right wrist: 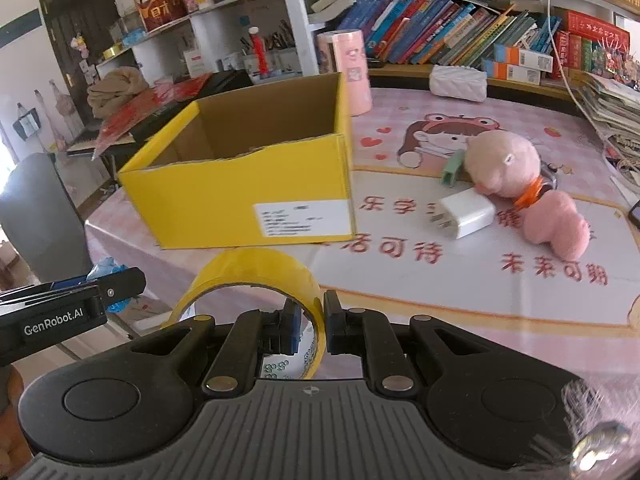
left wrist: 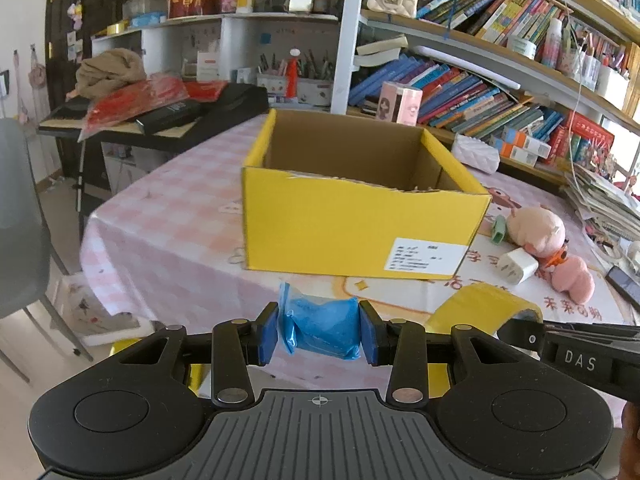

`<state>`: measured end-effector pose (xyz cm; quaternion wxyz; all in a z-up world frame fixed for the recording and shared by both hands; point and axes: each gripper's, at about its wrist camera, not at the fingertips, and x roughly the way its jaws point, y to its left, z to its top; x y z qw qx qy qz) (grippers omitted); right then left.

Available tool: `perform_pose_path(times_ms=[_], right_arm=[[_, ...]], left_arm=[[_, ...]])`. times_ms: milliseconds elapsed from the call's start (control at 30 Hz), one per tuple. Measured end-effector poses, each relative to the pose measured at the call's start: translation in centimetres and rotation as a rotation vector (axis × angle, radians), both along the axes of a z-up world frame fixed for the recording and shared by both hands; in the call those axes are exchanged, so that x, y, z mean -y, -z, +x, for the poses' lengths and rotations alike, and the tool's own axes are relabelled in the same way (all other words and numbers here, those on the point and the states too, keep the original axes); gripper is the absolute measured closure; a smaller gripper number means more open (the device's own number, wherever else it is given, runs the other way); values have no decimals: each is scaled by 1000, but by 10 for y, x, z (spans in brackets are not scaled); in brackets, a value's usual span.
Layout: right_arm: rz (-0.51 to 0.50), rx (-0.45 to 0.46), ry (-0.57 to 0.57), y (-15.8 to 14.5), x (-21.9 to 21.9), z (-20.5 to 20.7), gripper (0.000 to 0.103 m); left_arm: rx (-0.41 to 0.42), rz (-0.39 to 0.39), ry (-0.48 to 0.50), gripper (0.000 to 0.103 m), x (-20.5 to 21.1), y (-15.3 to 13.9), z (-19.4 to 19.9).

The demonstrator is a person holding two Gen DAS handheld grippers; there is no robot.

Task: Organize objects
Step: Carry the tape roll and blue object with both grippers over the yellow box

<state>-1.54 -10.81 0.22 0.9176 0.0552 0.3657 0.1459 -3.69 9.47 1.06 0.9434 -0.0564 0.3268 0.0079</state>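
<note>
The left gripper (left wrist: 319, 334) clamps a soft blue bag (left wrist: 320, 332); the right gripper (right wrist: 312, 330) pinches the yellow tape roll (right wrist: 248, 280) wall. Either load may strike the yellow box (left wrist: 360, 216) near wall or slip out.

A home study: crammed bookshelves (left wrist: 480, 92), a pen holder (left wrist: 296, 84), and a plush pig (right wrist: 504, 164) on the cartoon-printed counter (right wrist: 460, 280).

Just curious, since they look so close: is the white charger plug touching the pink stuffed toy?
Touching. In the right wrist view the charger plug lies with its back corner pressed against the stuffed toy; no tablecloth shows between them.
</note>
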Motion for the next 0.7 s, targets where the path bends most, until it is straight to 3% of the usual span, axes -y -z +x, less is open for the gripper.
perform_pose_path(times_ms=[267,700], right_arm=[[-6,15,-22,-4,-27,-14,92],[-32,21,-16,-9,-34,-23,92]], left_arm=[[28,-6,-9,64,-21,-5,-13],[45,-27,6,64,-27,-7,-20]])
